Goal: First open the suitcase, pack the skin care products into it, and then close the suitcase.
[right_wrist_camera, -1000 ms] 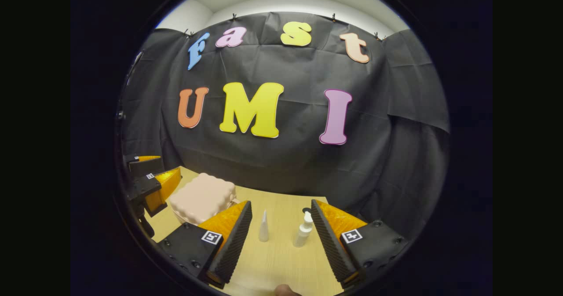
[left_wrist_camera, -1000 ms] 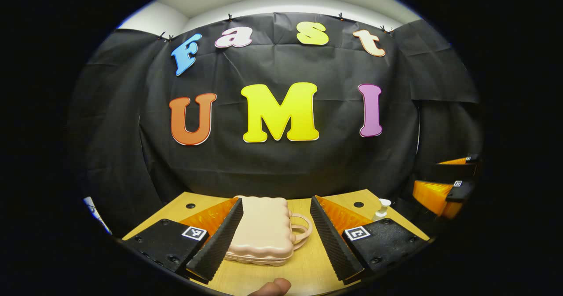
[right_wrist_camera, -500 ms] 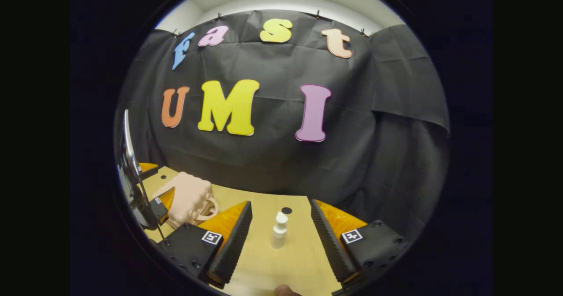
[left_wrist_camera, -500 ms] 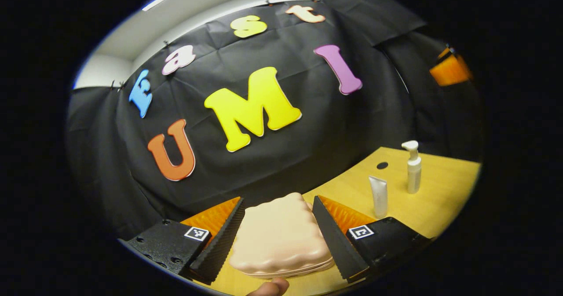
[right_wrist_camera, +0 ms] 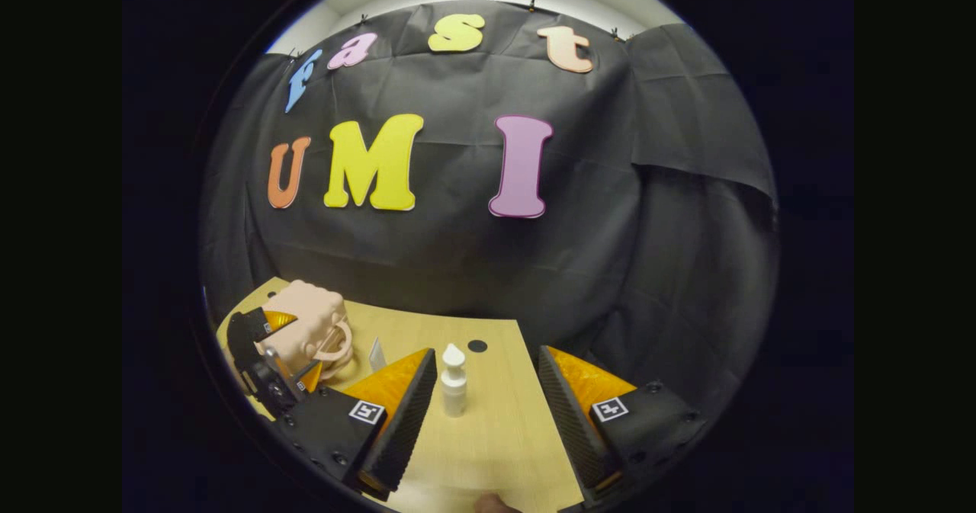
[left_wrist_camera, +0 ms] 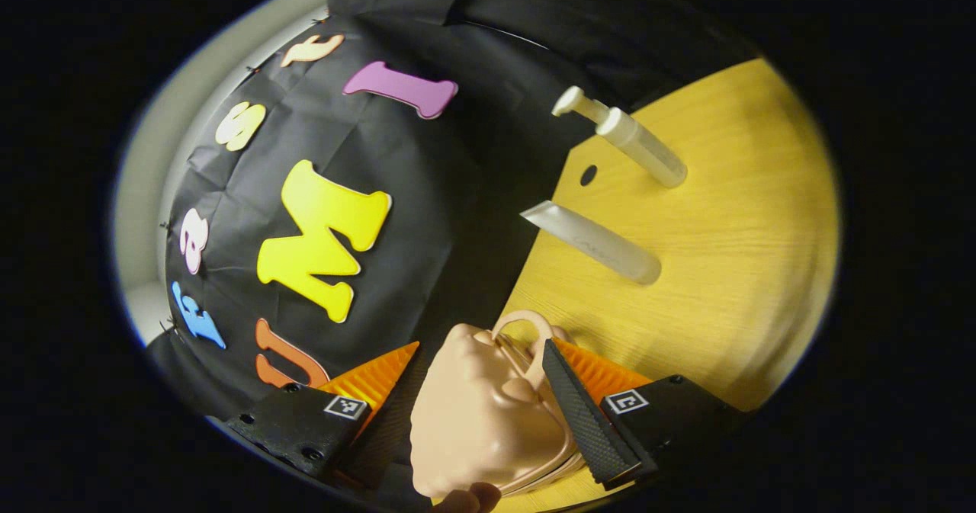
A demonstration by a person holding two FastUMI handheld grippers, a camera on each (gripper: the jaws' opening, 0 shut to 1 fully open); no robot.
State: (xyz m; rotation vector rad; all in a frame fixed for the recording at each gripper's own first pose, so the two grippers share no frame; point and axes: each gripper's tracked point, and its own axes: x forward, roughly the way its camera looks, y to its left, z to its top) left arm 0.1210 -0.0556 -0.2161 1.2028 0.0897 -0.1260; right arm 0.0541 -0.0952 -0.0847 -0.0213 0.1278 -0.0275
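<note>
The peach suitcase [left_wrist_camera: 480, 421] is closed and tipped up off its flat side, its handle [left_wrist_camera: 522, 330] pointing away from me. My left gripper [left_wrist_camera: 480, 344] is rolled far over, with a finger on each side of the case, both pressing on it. The right gripper view shows the suitcase [right_wrist_camera: 305, 322] at the table's left end with the left gripper [right_wrist_camera: 286, 349] around it. A white pump bottle [right_wrist_camera: 454, 387] stands just inside the left finger of my right gripper [right_wrist_camera: 486, 351], which is open and holds nothing. A white tube [left_wrist_camera: 595, 242] stands nearer the case than the pump bottle [left_wrist_camera: 637, 147].
The wooden table [right_wrist_camera: 496, 429] has a round hole [right_wrist_camera: 477, 345] near its back edge, right under the black cloth wall. The tube [right_wrist_camera: 377, 354] stands between the suitcase and the bottle. A fingertip [left_wrist_camera: 476, 498] shows at the lower edge.
My left gripper has rolled strongly over, and the suitcase has come up from lying flat with it. The right gripper has turned slightly right, so the pump bottle sits nearer its left finger.
</note>
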